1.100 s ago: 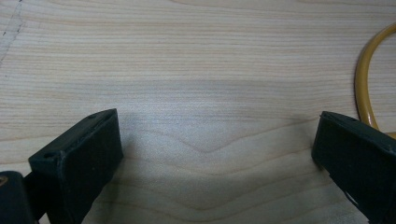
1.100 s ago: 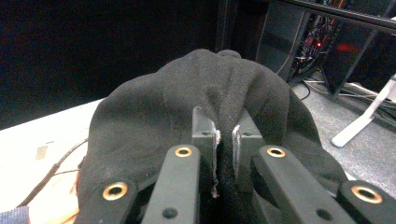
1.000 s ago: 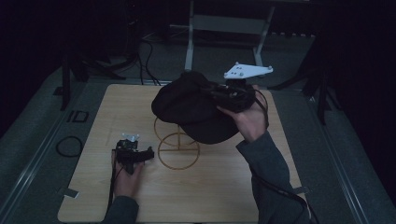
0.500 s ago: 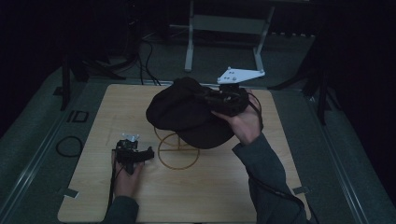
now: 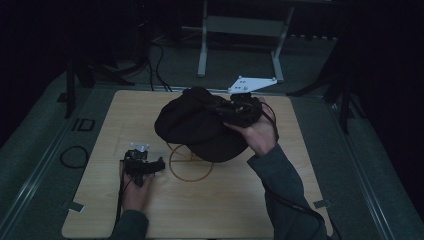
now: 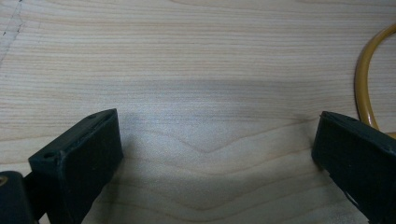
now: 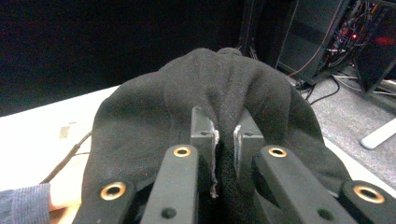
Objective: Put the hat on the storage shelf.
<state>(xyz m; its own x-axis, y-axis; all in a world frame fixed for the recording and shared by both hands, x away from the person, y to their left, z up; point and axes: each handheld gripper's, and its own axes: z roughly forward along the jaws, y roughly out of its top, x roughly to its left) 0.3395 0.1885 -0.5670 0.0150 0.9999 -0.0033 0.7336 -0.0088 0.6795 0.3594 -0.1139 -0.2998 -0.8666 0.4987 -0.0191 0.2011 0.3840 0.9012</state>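
Holding: black hat [image 5: 200, 125] is pinched by right gripper [image 7: 225, 140]
Resting: left gripper [image 6: 215, 163] is spread wide on table [image 5: 225, 200]

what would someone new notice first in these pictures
A floppy black fabric hat hangs mid-table, pinched in the shut right gripper above a thin yellow wire ring stand on the pale wooden table. At the near left, the left gripper rests low over bare wood with its jaws wide apart.
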